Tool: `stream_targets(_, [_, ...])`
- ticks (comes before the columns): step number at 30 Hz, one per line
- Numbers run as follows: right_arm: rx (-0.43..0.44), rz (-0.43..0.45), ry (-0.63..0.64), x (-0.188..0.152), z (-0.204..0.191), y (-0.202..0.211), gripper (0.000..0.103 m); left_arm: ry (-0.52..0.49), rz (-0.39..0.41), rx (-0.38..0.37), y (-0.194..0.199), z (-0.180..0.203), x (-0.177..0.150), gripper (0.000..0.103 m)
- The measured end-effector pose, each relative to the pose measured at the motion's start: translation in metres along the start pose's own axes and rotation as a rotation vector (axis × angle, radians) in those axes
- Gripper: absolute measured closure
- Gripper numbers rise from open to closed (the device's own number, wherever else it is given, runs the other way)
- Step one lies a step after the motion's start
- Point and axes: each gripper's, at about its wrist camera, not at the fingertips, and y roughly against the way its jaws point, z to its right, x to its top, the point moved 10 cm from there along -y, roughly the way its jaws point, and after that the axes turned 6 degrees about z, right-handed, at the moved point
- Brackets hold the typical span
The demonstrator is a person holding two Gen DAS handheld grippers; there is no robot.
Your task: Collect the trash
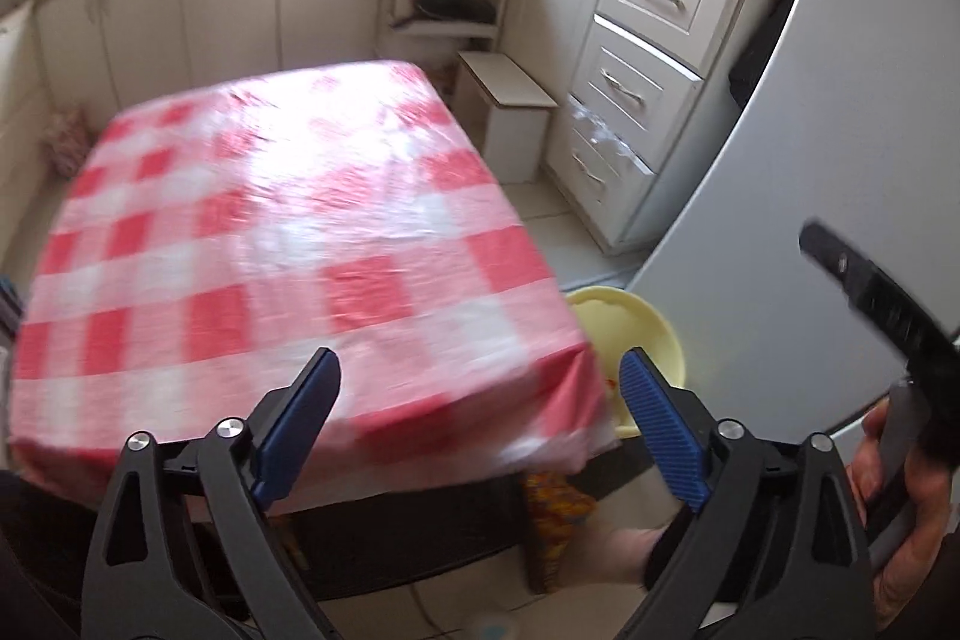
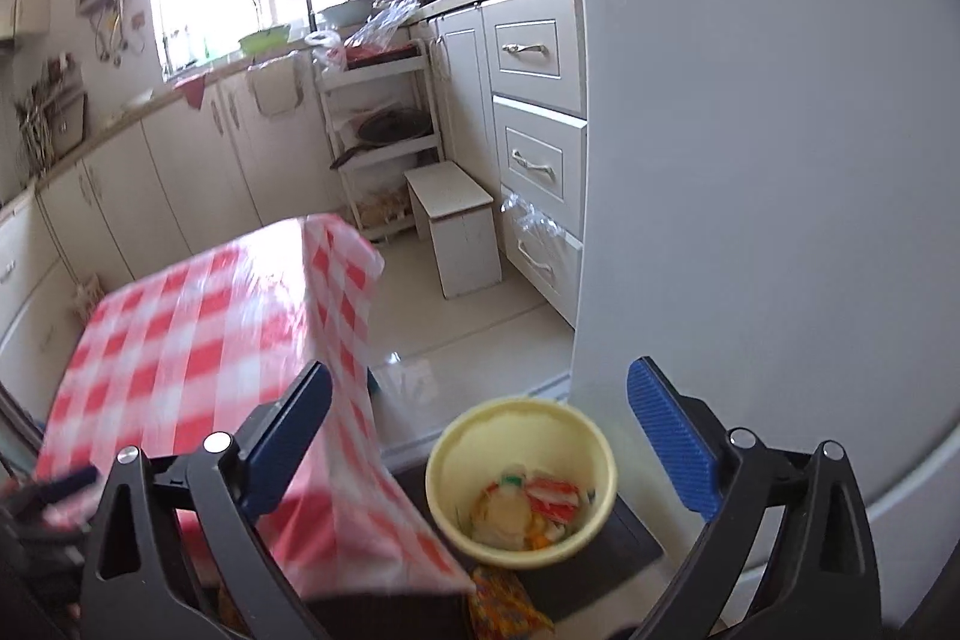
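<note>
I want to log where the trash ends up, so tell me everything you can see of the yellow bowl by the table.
The yellow bowl is round, pale yellow, plastic-looking, with a smooth rim. It stands upright and open on a dark surface beside the hanging edge of the red-and-white checked tablecloth, close to a white appliance wall. Inside lie scraps: red-and-white wrappers and pale, orange bits. The right tongs frame it, open, not touching. In the left wrist view the cloth hides most of it.

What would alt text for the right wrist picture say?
A yellow bowl holding food wrappers sits low beside a table draped in a red-checked tablecloth, seen between the open blue fingers of the right gripper. White kitchen cabinets stand behind.
</note>
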Motion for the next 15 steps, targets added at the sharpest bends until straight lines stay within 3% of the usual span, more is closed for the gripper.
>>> stream_targets(5, [-0.024, 0.065, 0.016, -0.002, -0.009, 0.055, 0.008, -0.023, 0.059, 0.017, 0.054, -0.017, -0.005, 0.008])
stream_targets(10, [-0.051, 0.126, 0.000, -0.003, -0.013, 0.115, 0.007, -0.058, 0.099, 0.005, 0.096, -0.010, -0.011, 0.008])
stream_targets(15, [-0.066, 0.138, 0.005, -0.010, -0.018, 0.148, 0.007, -0.084, 0.119, -0.018, 0.127, 0.000, -0.022, 0.008])
